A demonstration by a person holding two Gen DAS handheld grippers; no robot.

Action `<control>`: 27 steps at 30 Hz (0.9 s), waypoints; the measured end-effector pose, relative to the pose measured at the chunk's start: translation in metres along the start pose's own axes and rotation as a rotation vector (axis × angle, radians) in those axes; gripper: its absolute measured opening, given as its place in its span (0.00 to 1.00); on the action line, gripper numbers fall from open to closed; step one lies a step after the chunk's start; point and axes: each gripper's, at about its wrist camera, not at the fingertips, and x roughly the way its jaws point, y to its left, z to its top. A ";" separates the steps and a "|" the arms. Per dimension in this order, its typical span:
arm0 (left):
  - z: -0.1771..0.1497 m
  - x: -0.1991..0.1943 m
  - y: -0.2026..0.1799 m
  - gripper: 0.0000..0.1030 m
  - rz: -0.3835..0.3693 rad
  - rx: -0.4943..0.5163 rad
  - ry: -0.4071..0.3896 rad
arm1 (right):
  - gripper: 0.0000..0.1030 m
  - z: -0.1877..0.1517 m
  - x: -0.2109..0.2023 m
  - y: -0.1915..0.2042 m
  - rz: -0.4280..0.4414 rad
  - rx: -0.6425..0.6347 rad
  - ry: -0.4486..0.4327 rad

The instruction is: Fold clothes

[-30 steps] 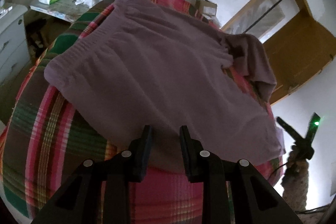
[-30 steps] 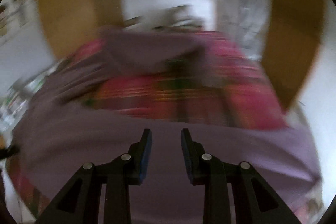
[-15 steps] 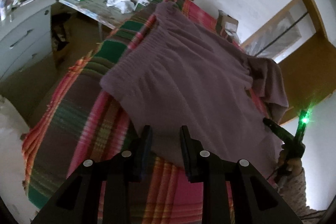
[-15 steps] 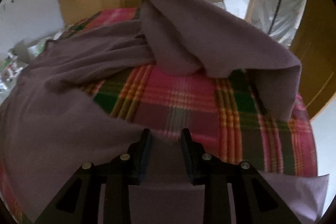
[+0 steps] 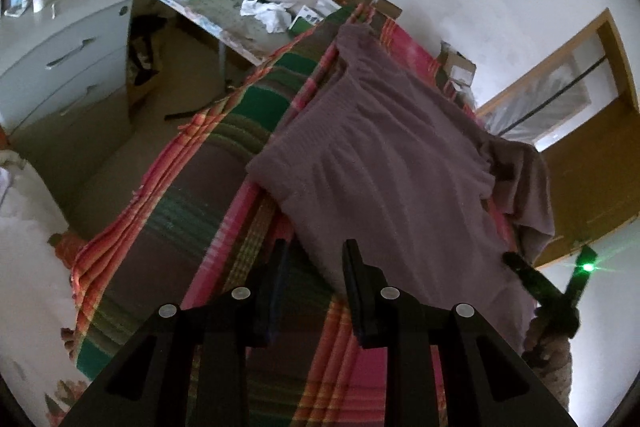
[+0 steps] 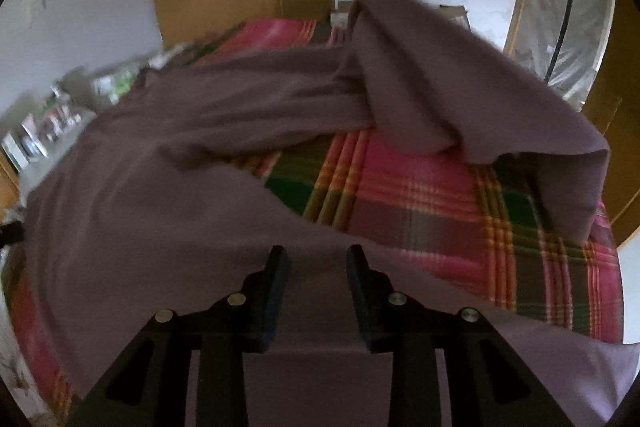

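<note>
The bed's red, pink and green plaid woven blanket [image 5: 224, 211] took up most of the view. Spread across it was a soft mauve knit garment [image 5: 384, 163], ribbed and gathered at one end, the far part flopped back over itself [image 6: 460, 87] in a loose fold. Left gripper [image 5: 314, 267] hovered with fingers apart, holding nothing. Right gripper [image 6: 316, 267] sat over the fabric, also spread.
</note>
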 end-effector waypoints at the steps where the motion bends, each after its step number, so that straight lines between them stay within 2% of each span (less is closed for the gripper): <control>1: 0.001 -0.001 -0.002 0.27 0.000 -0.001 -0.004 | 0.31 0.000 0.003 0.002 -0.004 -0.001 0.006; 6: 0.013 -0.008 -0.012 0.27 0.023 0.019 -0.051 | 0.32 0.017 0.015 0.002 -0.033 0.012 0.018; 12: 0.031 0.001 -0.042 0.27 -0.034 0.069 -0.042 | 0.32 0.021 0.007 -0.017 -0.020 0.045 0.005; 18: 0.046 0.027 -0.090 0.27 -0.080 0.190 0.011 | 0.32 0.022 -0.008 -0.068 -0.076 0.147 -0.040; 23: 0.057 0.054 -0.144 0.27 -0.135 0.300 0.046 | 0.32 0.016 -0.032 -0.123 -0.161 0.255 -0.087; 27: 0.059 0.084 -0.193 0.27 -0.154 0.435 0.095 | 0.34 0.015 -0.040 -0.157 -0.236 0.308 -0.108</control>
